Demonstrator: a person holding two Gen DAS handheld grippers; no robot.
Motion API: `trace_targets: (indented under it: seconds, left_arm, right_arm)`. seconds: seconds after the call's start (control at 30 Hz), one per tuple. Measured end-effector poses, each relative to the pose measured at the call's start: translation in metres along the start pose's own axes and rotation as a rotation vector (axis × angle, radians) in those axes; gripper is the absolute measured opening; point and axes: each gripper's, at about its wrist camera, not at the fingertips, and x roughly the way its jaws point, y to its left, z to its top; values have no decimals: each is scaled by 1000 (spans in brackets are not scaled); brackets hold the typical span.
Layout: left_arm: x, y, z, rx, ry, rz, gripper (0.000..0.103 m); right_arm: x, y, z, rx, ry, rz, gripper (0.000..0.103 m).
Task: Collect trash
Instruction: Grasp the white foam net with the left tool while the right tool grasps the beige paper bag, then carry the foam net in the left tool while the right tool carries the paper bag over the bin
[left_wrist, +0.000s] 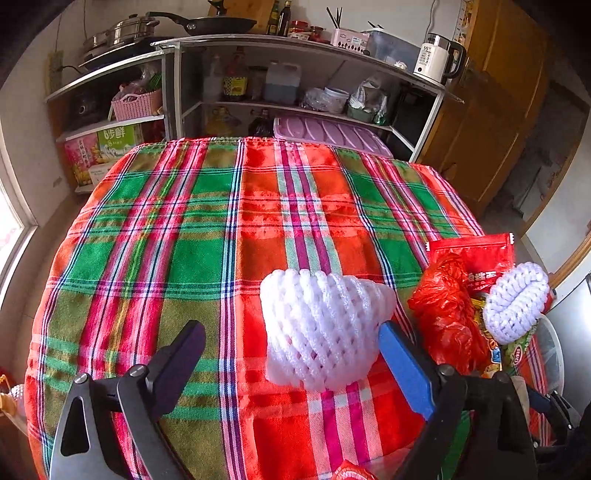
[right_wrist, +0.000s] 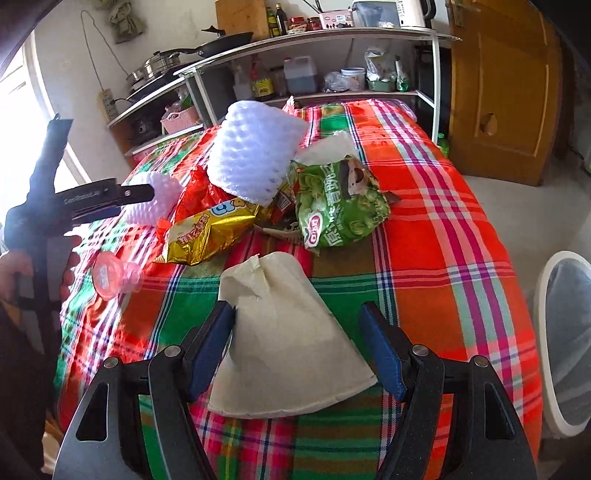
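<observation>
While both claws gape, left claw (left_wrist: 291, 363) flanks foam netting (left_wrist: 321, 328), right claw (right_wrist: 299, 350) brackets creased paper cone (right_wrist: 284, 339)

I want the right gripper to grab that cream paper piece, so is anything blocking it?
Nothing visible blocks it. The cream paper piece already lies between the open fingers of the right gripper; the snack bags sit farther back on the tablecloth.

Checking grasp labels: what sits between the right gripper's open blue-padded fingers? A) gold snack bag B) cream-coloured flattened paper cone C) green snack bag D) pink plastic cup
B: in the right wrist view the right gripper stands open around the cream-coloured flattened paper cone lying on the plaid tablecloth; the green snack bag and gold snack bag lie farther off.
</observation>
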Motion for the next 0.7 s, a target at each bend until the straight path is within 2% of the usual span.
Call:
trace_targets:
  seconds: [0.07,0.13,0.27,0.33,0.43,0.53,0.7]
  left_arm:
    - [7,1,2,-7,18,-12,87]
    - [11,3,2,-15,22,-17,74]
    - [15,1,2,1,27,-30,57]
    - [14,-1,3,14,24,-45,36]
    - [10,-3,3,20,4,-53,25]
    - [2,-3,3,14,-18,-72,21]
    - [-15,-5,0,21,-56,-83,20]
  right_arm:
    - [-1,2,-3,-1,-1,17,66]
    - [-2,3,-3,0,-4,24,62]
    - [-3,3,-4,6,-8,39,58]
    - [-4,3,-5,13,-12,45,56]
    - [-6,5,-7,12,-17,53,51]
    - [-10,7,-8,7,-28,55,46]
    - [-17,6,-9,13,-52,56,42]
